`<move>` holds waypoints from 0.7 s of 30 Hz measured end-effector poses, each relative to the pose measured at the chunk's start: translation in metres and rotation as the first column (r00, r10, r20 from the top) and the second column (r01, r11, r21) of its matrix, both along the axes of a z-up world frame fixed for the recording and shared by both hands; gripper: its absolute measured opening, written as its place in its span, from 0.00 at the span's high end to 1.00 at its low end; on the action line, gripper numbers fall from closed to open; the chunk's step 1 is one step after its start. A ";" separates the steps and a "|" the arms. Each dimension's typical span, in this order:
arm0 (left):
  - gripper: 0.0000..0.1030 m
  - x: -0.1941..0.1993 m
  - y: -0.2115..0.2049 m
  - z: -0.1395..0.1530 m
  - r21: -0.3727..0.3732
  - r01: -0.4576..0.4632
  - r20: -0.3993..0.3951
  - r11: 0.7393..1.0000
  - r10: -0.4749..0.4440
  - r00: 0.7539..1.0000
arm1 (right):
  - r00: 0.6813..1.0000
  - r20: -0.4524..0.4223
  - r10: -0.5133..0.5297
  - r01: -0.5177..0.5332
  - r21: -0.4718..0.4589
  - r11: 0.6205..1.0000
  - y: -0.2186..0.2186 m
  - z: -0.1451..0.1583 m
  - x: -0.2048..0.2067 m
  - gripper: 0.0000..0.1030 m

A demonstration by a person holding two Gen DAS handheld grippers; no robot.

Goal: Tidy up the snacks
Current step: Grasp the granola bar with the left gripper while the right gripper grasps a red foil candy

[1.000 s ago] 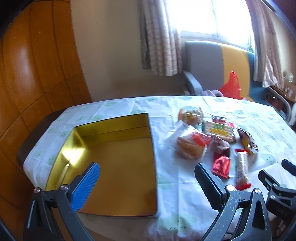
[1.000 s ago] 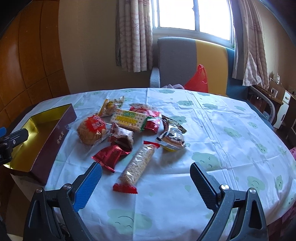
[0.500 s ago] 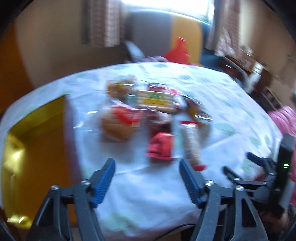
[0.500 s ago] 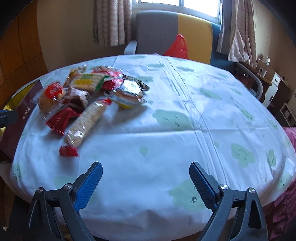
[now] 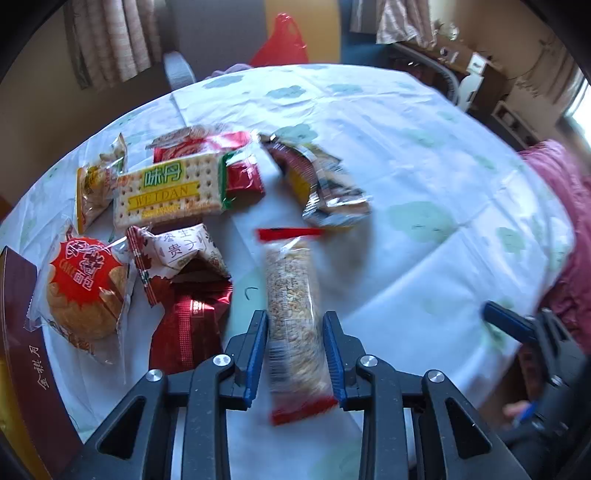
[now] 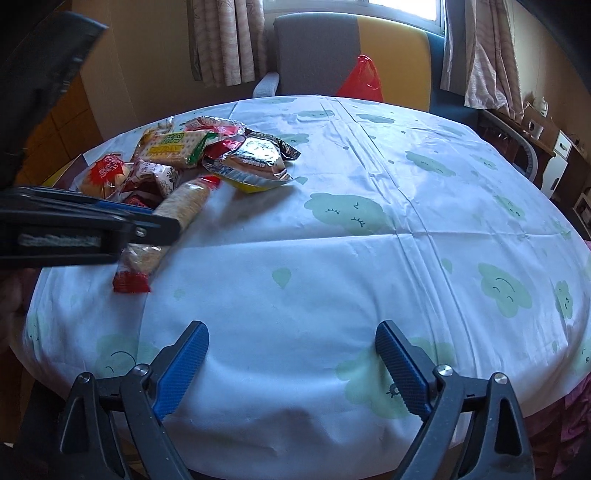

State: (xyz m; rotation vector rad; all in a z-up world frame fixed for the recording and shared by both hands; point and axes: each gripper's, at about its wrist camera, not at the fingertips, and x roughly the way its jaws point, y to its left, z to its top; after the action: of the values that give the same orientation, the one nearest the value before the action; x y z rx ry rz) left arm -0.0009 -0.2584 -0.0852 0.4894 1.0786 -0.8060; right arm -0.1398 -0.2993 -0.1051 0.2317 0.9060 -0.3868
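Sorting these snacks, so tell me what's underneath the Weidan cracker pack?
The cracker pack lies on two red packets, their ends sticking out at its far and right edges. How much of them lies underneath, and anything else there, is hidden.

Daylight from the far window [image 6: 402, 2] glares off a foil packet [image 6: 255, 155]; the left view is motion-blurred, and fisheye bending darkens every corner.
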 end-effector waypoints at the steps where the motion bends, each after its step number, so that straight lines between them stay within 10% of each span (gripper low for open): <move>1: 0.71 0.000 0.000 -0.003 -0.005 -0.001 0.003 1.000 0.001 1.000 | 1.000 0.004 0.007 -0.007 0.001 1.000 0.000 0.000 0.000 0.07; 6: 0.72 -0.007 0.021 0.004 -0.072 -0.001 0.032 0.997 0.004 0.999 | 1.000 0.003 0.027 -0.027 -0.007 1.000 0.000 0.001 0.000 0.11; 12: 0.72 -0.023 0.092 0.047 -0.209 -0.024 0.065 0.978 0.038 0.997 | 1.000 0.006 0.008 -0.008 0.012 1.000 -0.011 0.013 -0.001 0.56; 21: 0.72 -0.002 0.196 0.077 -0.334 -0.252 0.040 0.908 0.281 0.959 | 0.984 0.053 0.170 -0.177 0.194 0.965 0.018 0.030 0.061 0.56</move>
State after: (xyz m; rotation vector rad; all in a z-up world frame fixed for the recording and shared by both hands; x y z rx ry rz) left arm -0.0027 -0.0622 -0.0080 0.0907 0.8845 -0.6944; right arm -0.0789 -0.2812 -0.0749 0.3385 0.9224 -0.1284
